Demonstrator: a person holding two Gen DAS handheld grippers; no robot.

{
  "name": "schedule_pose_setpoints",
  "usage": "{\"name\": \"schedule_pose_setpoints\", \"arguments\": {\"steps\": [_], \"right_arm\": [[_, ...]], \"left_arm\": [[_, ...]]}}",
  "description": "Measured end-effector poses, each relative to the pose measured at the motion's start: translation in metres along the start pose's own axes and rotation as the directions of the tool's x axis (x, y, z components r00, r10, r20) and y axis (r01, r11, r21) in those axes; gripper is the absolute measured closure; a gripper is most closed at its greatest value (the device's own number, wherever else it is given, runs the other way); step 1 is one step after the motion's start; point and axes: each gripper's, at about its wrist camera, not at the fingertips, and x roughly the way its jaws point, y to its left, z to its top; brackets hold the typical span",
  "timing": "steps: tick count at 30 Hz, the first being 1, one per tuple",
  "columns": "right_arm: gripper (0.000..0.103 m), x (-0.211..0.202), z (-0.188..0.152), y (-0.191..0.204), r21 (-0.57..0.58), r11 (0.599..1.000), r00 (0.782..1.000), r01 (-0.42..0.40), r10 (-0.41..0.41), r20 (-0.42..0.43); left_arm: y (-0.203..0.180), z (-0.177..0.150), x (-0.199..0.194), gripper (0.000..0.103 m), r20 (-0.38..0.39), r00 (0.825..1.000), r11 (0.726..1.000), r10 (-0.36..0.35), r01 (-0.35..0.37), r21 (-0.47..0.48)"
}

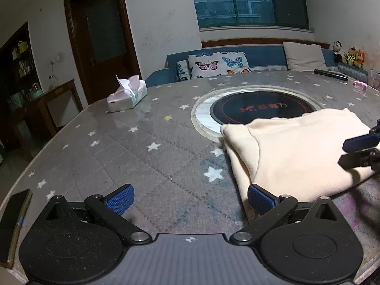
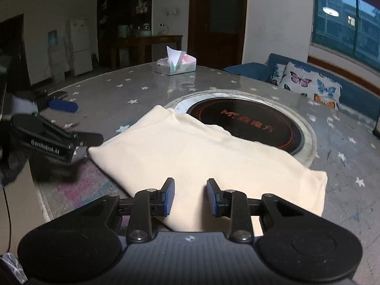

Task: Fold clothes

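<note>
A cream garment (image 1: 296, 149) lies folded into a rough rectangle on the star-patterned table (image 1: 142, 154), its far corner overlapping the round cooktop inset (image 1: 261, 109). My left gripper (image 1: 190, 190) stands wide open just off the garment's left edge, with only table between its blue pads. In the right wrist view the same garment (image 2: 201, 147) fills the middle, and my right gripper (image 2: 190, 182) hovers over its near edge with jaws apart and no fabric pinched. The left gripper (image 2: 89, 122) shows at the left there, and the right gripper (image 1: 343, 153) at the right edge of the left wrist view.
A tissue box (image 1: 125, 97) stands at the table's far left, also seen as the tissue box (image 2: 177, 65). A dark phone (image 1: 16, 213) lies at the near left edge. A slim dark object (image 1: 330, 74) rests at the far right. A blue sofa (image 1: 261, 57) with cushions stands behind the table.
</note>
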Motion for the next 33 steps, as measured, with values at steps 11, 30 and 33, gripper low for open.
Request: {"name": "schedule_pose_setpoints", "arguments": {"steps": [11,30,33], "right_arm": [[0.071,0.011,0.011,-0.007,0.027,1.0,1.0,-0.011,0.011,-0.002],[0.066,0.024,0.017,-0.039,0.098,0.995,1.0,0.011,-0.009,-0.018],[0.066,0.021,0.019,-0.042,0.105,0.994,1.0,0.007,-0.006,-0.012]], "left_arm": [[-0.023,0.045,0.035,0.0,0.027,0.999,0.999,-0.044,0.044,0.027],[-0.041,0.073,0.122,0.0,-0.077,0.995,0.992,-0.067,0.075,0.103],[-0.037,0.073,0.12,0.0,-0.07,0.995,0.993,-0.071,0.078,0.092]]}}
